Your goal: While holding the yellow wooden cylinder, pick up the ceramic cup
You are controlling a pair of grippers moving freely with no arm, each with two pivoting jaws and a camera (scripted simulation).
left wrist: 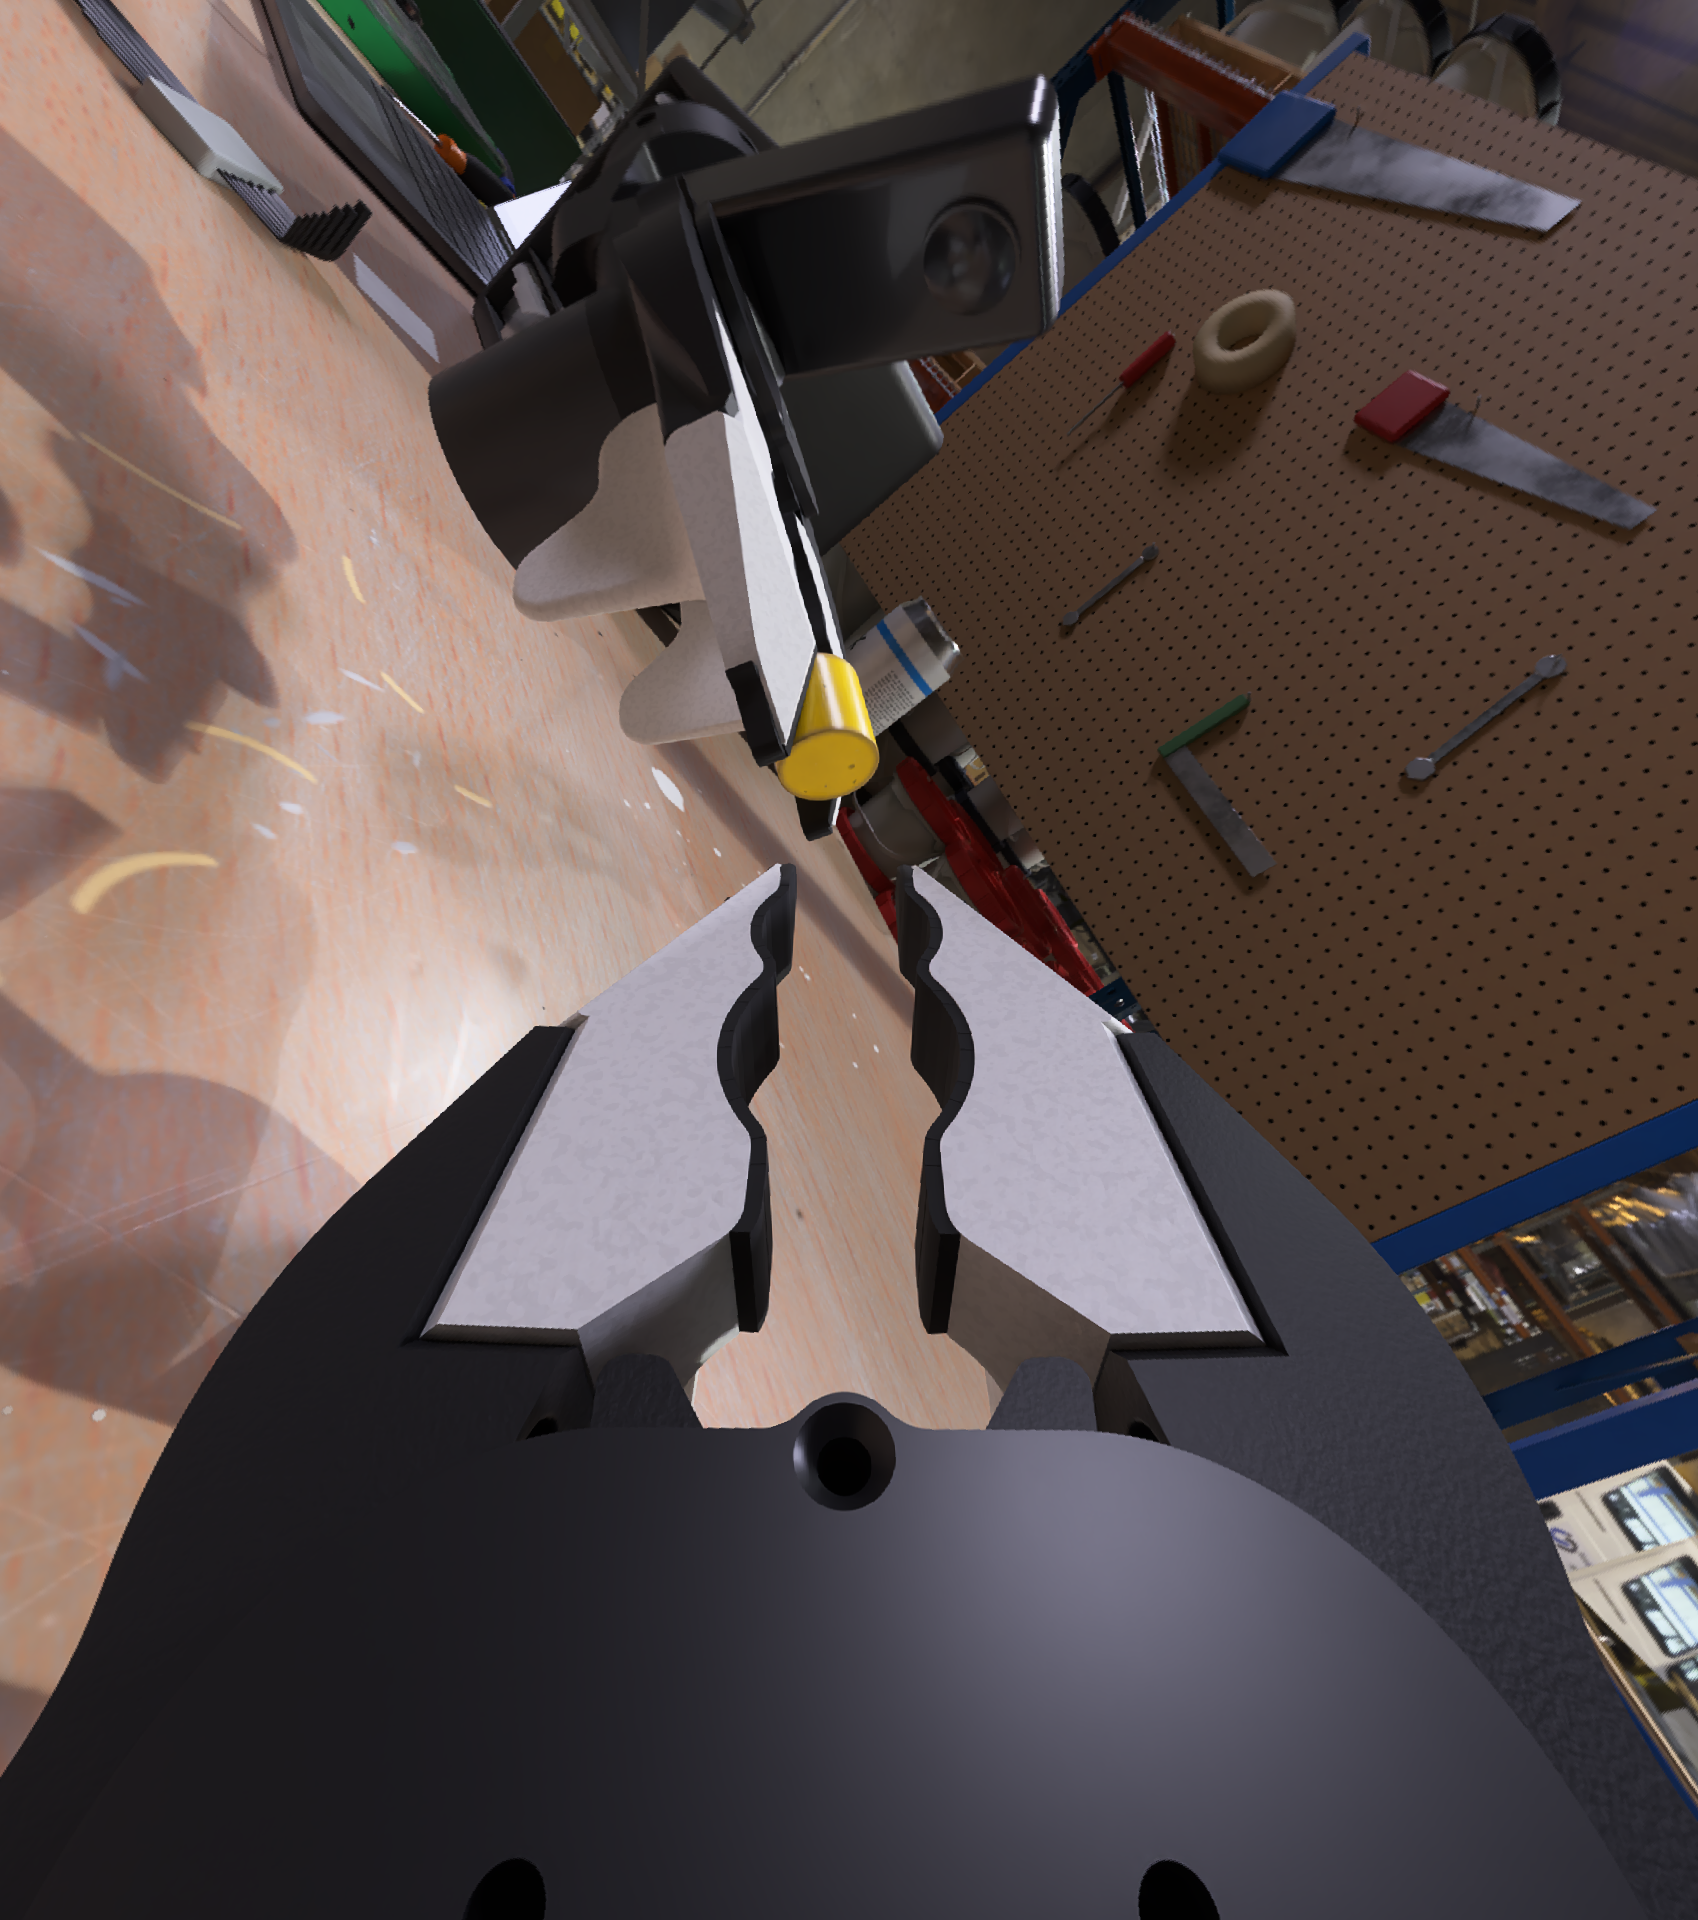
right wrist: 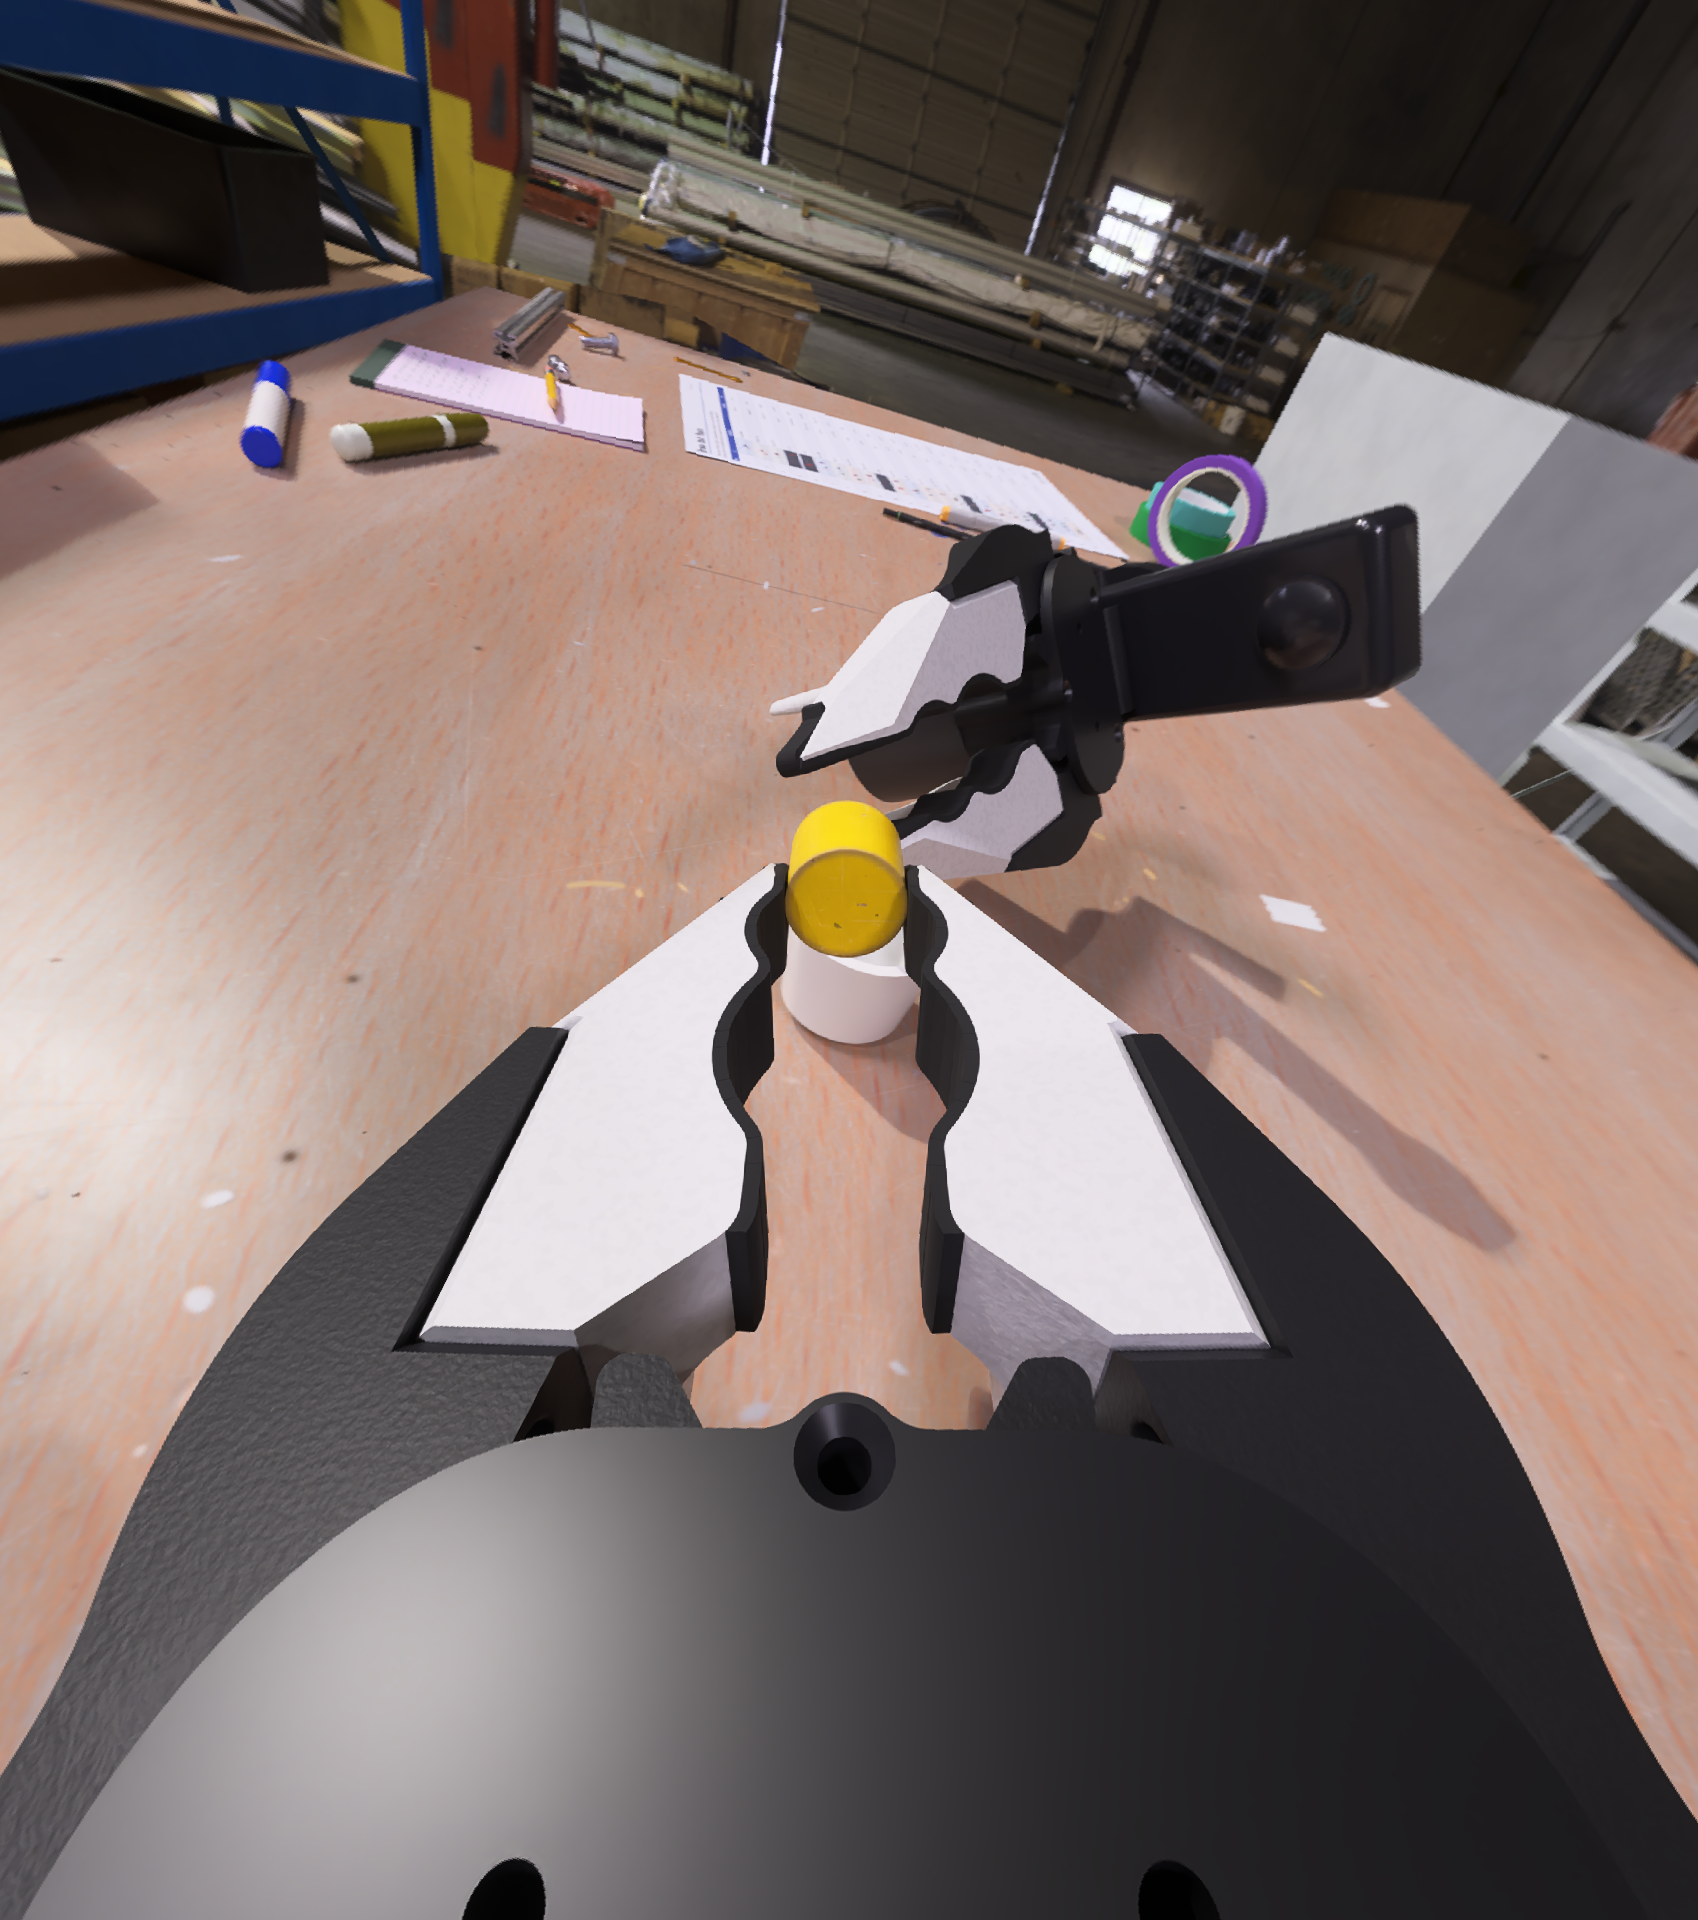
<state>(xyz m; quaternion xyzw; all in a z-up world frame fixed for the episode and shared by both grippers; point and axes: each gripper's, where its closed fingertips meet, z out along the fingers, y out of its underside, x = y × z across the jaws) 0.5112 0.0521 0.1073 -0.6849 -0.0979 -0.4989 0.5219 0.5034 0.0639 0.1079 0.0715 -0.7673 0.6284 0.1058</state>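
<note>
Two grippers were in view over the wooden table; the right gripper was clamped on the yellow wooden cylinder at its fingertips; the white ceramic cup stood upright on the table, just beyond and below the cylinder, between the right fingers; the left gripper had its jaws apart and empty, apparently hovering just beside the cup.
</note>
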